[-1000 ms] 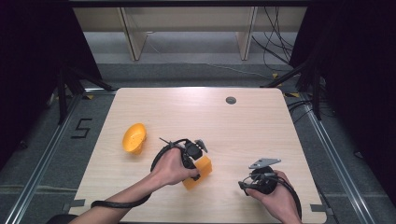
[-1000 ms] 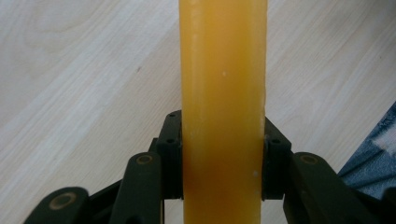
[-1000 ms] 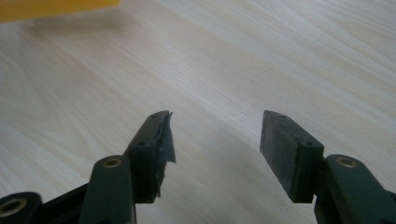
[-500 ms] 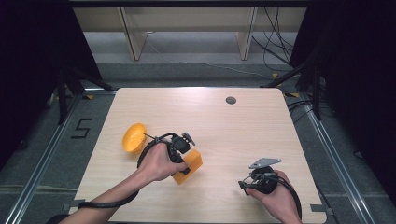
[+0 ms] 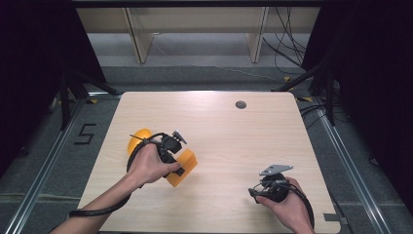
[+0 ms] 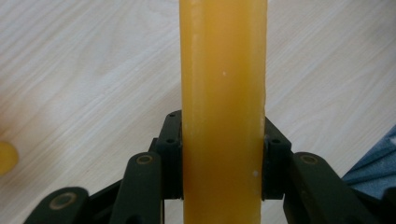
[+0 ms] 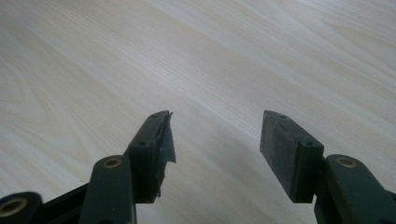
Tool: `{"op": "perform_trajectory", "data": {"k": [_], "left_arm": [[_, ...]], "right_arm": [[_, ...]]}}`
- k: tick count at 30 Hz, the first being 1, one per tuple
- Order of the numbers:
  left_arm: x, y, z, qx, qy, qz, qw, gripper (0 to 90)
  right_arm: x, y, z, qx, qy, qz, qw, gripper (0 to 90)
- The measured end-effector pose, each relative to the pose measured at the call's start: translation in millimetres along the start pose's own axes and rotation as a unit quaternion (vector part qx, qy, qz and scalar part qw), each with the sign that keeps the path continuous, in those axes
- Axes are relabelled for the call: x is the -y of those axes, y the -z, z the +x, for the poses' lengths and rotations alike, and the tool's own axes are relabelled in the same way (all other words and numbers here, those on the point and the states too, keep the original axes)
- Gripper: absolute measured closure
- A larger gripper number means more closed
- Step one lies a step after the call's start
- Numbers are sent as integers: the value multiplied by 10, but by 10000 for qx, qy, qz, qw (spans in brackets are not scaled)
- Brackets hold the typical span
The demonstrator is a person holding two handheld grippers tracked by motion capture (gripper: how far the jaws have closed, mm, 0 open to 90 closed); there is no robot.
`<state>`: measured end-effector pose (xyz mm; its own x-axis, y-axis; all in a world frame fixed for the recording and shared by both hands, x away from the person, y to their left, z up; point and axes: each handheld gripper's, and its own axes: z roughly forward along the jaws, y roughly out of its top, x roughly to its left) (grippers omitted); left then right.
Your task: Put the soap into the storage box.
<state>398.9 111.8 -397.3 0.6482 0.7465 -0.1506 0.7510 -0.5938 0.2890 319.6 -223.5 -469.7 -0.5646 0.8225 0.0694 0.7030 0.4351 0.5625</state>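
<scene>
My left gripper is shut on an orange-yellow block and holds it just over the left half of the wooden table. In the left gripper view the block stands upright between the two black pads, which press on both its sides. A second orange, rounded piece lies on the table just behind that hand, partly hidden by it, and its edge appears in the left gripper view. My right gripper rests near the front right, open, with bare wood between its jaws.
A small dark round grommet sits near the table's far edge. A cable trails from the left gripper over the front left edge. A floor mark "5" lies left of the table. Wooden shelf legs stand beyond it.
My left hand has carried the orange block leftward, up to the rounded orange piece, which it now partly covers. The right hand has kept still.
</scene>
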Motion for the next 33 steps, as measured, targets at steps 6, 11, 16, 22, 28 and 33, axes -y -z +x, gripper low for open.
{"op": "perform_trajectory", "data": {"k": [6,11,16,22,28,33], "left_arm": [[30,62,92,-16,168,-88,9998,608],[48,104,167,-33,247,-128,9996,607],[79,117,242,-54,364,-222,9991,607],[108,144,350,-98,552,-275,9980,607],[126,183,460,-155,653,-290,9973,607],[130,196,508,-165,777,-370,9962,607]], "right_arm": [[-1,-2,-1,3,5,-7,10000,438],[1,-8,-6,25,62,-23,10000,438],[-1,-8,-5,18,46,-21,10000,438],[-6,-3,1,5,-25,0,10000,438],[-6,-4,1,4,-25,4,10000,438],[-6,-7,0,8,-38,0,10000,438]]}}
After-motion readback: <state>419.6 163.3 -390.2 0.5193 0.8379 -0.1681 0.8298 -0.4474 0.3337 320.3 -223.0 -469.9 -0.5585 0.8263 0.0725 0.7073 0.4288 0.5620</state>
